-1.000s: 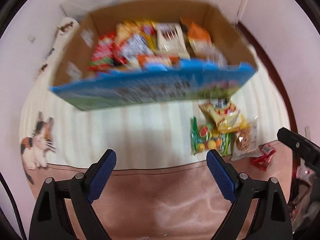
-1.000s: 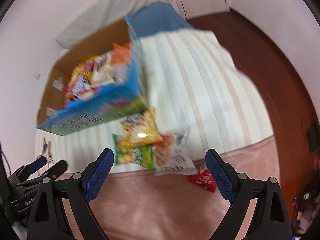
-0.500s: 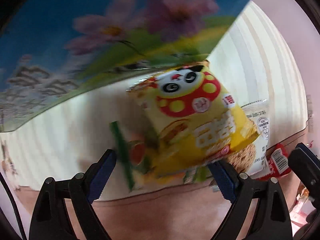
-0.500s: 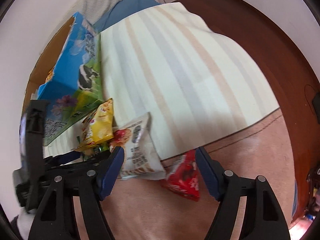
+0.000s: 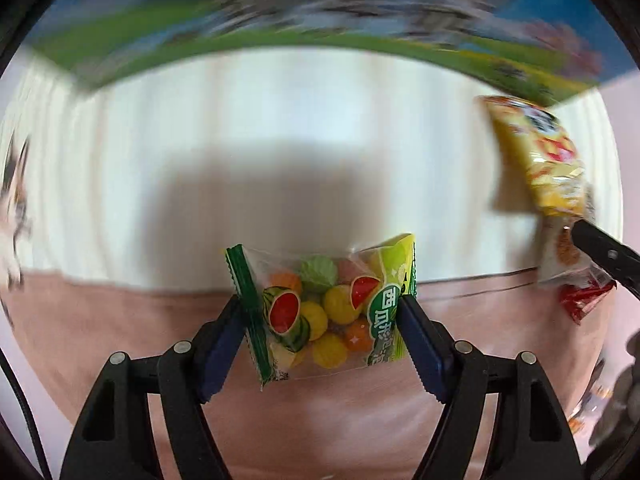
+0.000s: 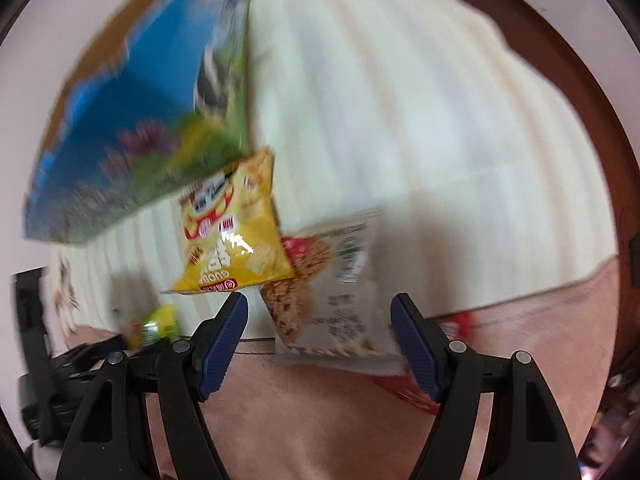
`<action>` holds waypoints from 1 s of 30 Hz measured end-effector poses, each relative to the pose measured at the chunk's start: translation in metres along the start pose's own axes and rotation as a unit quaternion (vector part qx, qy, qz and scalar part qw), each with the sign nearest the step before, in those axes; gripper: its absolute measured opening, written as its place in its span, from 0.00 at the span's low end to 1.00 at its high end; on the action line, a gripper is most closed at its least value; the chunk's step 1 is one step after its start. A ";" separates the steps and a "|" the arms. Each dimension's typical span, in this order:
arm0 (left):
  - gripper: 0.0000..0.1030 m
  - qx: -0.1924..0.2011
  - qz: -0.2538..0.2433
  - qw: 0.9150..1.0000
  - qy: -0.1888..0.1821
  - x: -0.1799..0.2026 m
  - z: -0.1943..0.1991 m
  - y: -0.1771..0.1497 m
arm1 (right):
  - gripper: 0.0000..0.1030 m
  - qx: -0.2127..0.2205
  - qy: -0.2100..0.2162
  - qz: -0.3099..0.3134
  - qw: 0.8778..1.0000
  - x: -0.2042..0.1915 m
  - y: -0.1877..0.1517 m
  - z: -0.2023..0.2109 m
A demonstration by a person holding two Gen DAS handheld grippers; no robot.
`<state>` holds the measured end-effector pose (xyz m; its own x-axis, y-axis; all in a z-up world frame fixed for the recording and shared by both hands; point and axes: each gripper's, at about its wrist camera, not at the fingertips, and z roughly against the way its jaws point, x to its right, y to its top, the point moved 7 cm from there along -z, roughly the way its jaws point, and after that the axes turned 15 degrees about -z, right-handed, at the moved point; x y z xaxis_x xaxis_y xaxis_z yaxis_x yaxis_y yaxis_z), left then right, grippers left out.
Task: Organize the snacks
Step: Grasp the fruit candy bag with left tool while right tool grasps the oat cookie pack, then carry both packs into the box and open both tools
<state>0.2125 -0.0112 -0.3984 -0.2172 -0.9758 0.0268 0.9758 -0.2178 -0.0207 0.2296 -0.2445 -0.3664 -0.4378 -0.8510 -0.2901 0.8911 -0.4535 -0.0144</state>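
Observation:
My left gripper (image 5: pixel 322 316) is shut on a clear green-edged bag of fruit-shaped candies (image 5: pixel 320 312) and holds it above the bed; the bag also shows in the right wrist view (image 6: pixel 154 326). My right gripper (image 6: pixel 320 320) stands around a white oat-bar packet (image 6: pixel 336 292), its fingers (image 6: pixel 224 336) apart on either side; whether they press it I cannot tell. A yellow panda snack bag (image 6: pixel 236 232) lies just behind it, also seen in the left wrist view (image 5: pixel 548 168). A red packet (image 6: pixel 408 392) lies under the right finger.
A blue and green cardboard box (image 6: pixel 140 128) stands behind the snacks on the cream striped blanket (image 6: pixel 400 120); it fills the top of the left wrist view (image 5: pixel 320 20). A pink sheet (image 5: pixel 320 420) covers the near side. Dark wooden floor (image 6: pixel 592 100) lies right.
My left gripper has closed on the candy bag and lifted it away leftward from the pile. My right gripper has moved in around the oat-bar packet.

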 end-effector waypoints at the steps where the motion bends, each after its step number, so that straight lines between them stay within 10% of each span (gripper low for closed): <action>1: 0.72 -0.001 0.015 1.000 -0.002 -0.011 -0.001 -0.007 | 0.74 -0.009 -0.018 0.011 1.000 -0.005 0.000 -0.012; 8: 0.75 -0.018 0.052 0.998 -0.044 -0.039 -0.017 -0.023 | 0.61 -0.019 -0.053 0.074 0.996 -0.026 -0.018 -0.031; 22: 0.78 -0.032 0.030 0.999 -0.032 -0.006 -0.039 0.019 | 0.66 -0.040 -0.063 0.078 0.994 -0.037 -0.069 -0.034; 30: 0.64 -0.017 0.017 0.999 -0.024 0.004 -0.016 -0.001 | 0.58 -0.013 -0.070 0.083 0.994 -0.027 -0.063 -0.033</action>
<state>0.2102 -0.0154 -0.4143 -0.1814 -0.9806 0.0738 0.9810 -0.1857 -0.0554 0.1887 -0.1842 -0.3893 -0.2952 -0.9429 -0.1541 0.9545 -0.2982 -0.0037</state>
